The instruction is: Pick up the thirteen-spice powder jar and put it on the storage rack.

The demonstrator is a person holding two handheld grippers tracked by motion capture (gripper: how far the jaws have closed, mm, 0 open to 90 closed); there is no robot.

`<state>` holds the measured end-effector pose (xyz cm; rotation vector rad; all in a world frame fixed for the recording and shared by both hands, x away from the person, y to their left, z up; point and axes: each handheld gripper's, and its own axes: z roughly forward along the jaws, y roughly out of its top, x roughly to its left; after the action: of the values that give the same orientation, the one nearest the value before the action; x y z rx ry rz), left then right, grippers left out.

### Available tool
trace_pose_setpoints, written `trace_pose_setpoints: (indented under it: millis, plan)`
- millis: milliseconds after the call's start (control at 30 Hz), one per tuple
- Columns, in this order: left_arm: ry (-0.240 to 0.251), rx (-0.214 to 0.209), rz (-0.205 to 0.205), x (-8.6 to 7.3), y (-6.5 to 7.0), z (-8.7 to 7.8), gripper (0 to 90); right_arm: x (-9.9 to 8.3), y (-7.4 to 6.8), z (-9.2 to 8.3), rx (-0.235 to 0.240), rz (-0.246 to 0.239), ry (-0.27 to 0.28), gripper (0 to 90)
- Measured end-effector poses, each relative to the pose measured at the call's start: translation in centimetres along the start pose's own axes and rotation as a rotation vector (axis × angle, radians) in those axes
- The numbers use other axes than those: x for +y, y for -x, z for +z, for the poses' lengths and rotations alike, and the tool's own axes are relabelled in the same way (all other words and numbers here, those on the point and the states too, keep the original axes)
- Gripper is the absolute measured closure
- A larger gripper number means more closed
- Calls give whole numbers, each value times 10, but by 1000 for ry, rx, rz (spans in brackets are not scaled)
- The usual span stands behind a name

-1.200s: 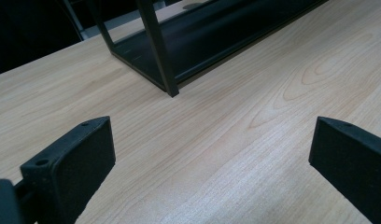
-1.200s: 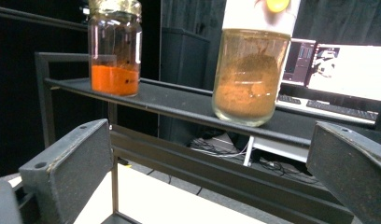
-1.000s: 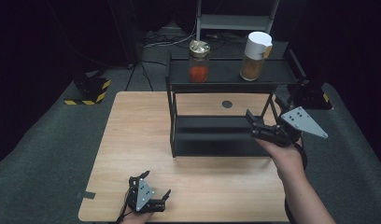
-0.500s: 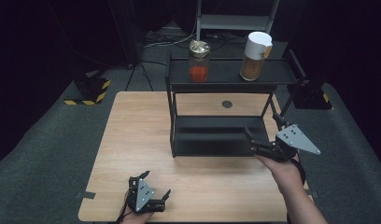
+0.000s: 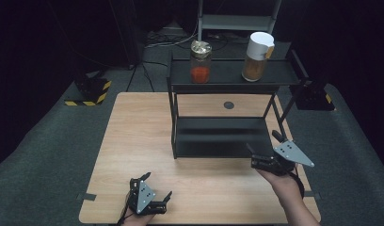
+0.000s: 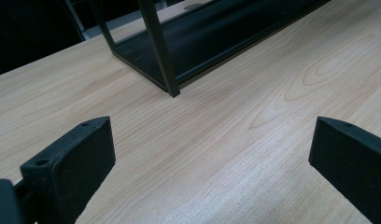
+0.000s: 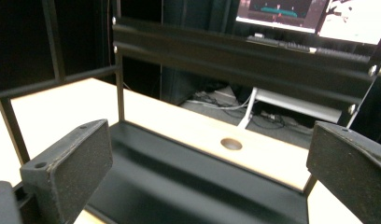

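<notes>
A lab-like recording space. Black drapes surround a bare wooden counter (image 5: 133, 141), cables (image 5: 162, 40) run across the grey carpeted floor, a hazard-striped stand base (image 5: 89, 92) sits nearby, and lit monitors (image 7: 310, 14) glow behind.

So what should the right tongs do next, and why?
Probably lift toward the top shelf, I'd guess. The right tongs are open and hold nothing, low in front of the rack's bottom shelf, which looks bare. The two jars, one with red stuff and one with a white lid, stand up on top, and the white-lidded jar is on their side.
</notes>
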<state>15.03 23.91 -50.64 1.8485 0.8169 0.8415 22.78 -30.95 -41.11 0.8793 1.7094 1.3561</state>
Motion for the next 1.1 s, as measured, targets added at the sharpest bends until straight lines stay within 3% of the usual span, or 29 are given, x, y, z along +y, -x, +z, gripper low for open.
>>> trace_pose_setpoints:
  millis: [1100]
  plan:
    - [-5,10,16,1,3,0,5,-82,-8,-14,1,34,-234,0]
